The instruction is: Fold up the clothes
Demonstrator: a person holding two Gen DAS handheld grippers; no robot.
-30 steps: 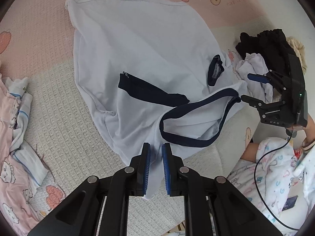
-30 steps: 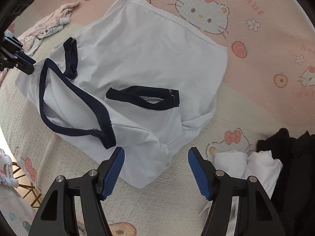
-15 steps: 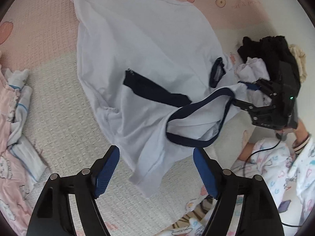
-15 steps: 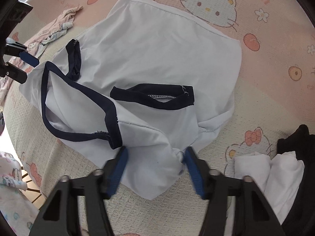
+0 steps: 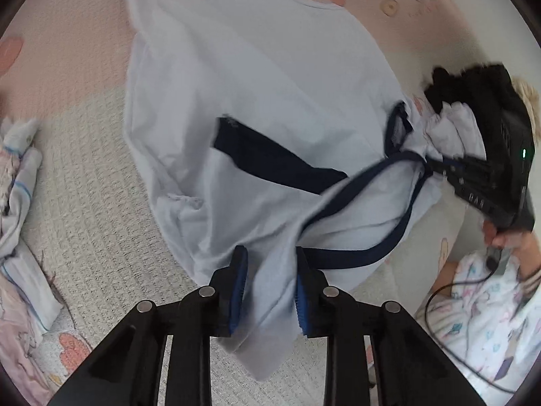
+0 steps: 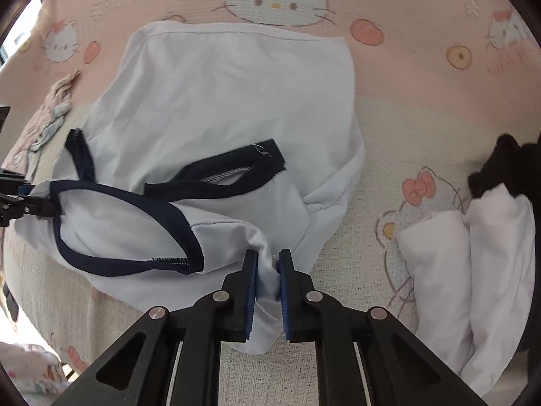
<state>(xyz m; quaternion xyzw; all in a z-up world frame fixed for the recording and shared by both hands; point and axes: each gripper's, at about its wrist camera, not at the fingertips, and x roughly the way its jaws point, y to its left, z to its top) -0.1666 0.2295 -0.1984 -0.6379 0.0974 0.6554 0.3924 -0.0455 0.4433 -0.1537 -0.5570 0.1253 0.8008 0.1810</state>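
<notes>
Your right tongs (image 6: 267,291) are clenched on the white T-shirt's (image 6: 216,101) shoulder fabric; your left tongs (image 5: 268,291) have just been closing around the other shoulder. The shirt lies on the bed (image 6: 405,108). Seat both grips firmly, then lift evenly.

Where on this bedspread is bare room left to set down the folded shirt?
Free: the pink band of bedspread beyond the white shirt, and the cream patch between the shirt and the pink clothes pile. Crowded: the near right side, with folded white garments beside black clothing.
</notes>
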